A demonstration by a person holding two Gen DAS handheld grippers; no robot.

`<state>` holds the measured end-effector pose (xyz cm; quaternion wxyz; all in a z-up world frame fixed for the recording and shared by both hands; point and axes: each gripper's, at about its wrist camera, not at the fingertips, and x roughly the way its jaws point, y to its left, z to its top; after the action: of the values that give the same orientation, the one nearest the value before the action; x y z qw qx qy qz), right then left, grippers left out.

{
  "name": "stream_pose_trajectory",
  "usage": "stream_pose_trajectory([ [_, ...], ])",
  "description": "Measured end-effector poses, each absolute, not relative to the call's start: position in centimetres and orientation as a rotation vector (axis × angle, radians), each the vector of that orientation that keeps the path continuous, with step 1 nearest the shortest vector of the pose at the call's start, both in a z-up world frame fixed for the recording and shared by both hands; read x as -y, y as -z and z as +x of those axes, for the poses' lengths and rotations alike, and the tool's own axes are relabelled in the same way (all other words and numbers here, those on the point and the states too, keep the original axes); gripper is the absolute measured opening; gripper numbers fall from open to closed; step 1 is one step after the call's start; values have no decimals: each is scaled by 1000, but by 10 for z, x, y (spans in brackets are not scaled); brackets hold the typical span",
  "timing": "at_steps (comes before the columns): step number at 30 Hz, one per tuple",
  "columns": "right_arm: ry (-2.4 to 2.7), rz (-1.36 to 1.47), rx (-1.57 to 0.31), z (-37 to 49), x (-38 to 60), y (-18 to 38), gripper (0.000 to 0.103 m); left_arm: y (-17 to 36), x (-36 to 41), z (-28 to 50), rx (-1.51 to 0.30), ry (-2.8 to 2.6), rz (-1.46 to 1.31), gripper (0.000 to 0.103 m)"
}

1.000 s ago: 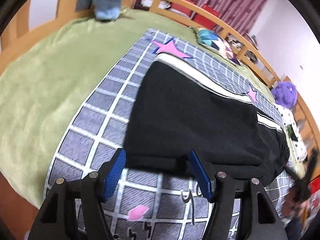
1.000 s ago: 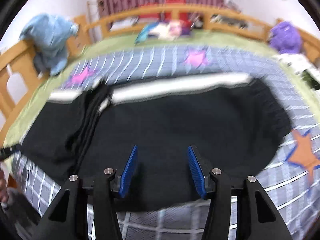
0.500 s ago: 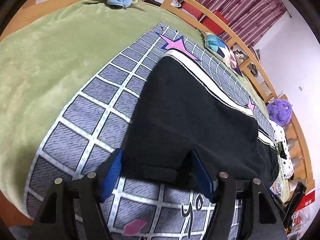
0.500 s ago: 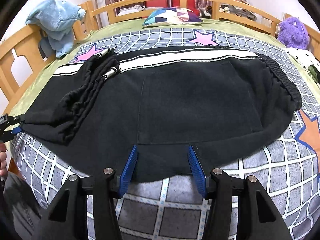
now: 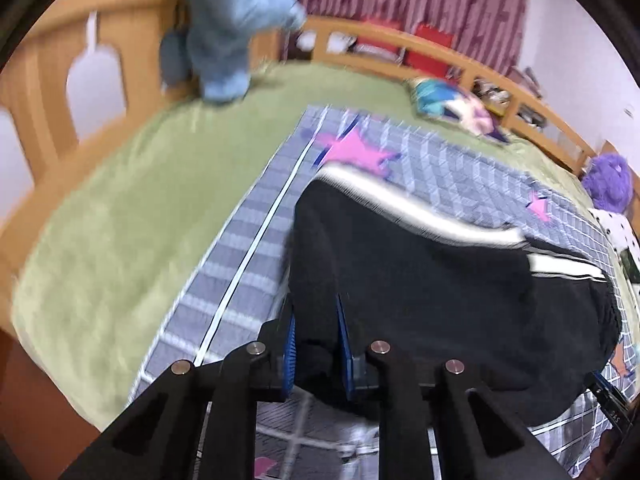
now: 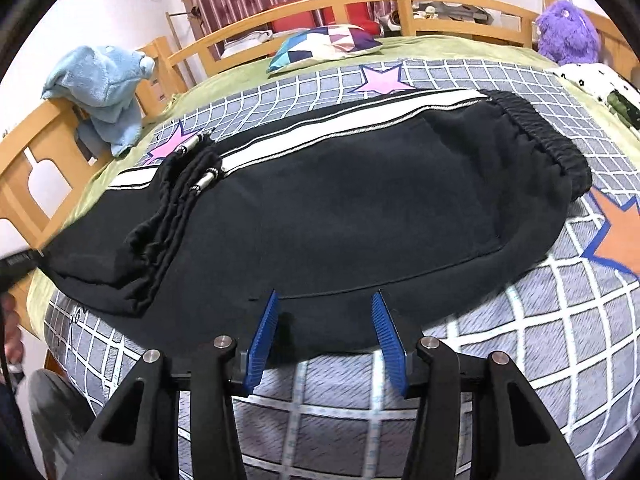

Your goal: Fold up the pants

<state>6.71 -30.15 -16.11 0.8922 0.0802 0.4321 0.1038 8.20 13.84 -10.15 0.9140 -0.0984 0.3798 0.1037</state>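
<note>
Black pants (image 6: pixel 340 208) with a white side stripe lie across a grey checked blanket (image 6: pixel 500 360) on the bed, folded lengthwise, with the leg ends bunched at the left. My left gripper (image 5: pixel 316 340) is shut on the near edge of the pants (image 5: pixel 420 280) at the leg end. My right gripper (image 6: pixel 326 332) is open, its blue pads either side of the pants' near edge, close to the middle. The elastic waistband (image 6: pixel 548 140) lies at the right.
A wooden bed rail (image 6: pixel 360 4) runs round the far side and left. A blue plush garment (image 6: pixel 104 84) hangs on the left rail. A patterned pillow (image 6: pixel 324 42) and a purple plush toy (image 6: pixel 568 32) sit at the back. Green sheet (image 5: pixel 140 220) lies left of the blanket.
My left gripper has closed on the pants' edge and the view has swung, now blurred. My right gripper has stayed open at the near edge.
</note>
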Motion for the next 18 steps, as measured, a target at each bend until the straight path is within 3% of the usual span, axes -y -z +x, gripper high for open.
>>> stream_pose_trajectory([
  [9,-223,193,-856,67,335,146,49,29,-7,94,-694,42,-76,13],
  [14,-189,226,-859,58,362,139,49,49,84,110,-762,231,-65,13],
  [18,-166,224,-869,47,375,132,49,97,128,119,-891,329,-31,14],
])
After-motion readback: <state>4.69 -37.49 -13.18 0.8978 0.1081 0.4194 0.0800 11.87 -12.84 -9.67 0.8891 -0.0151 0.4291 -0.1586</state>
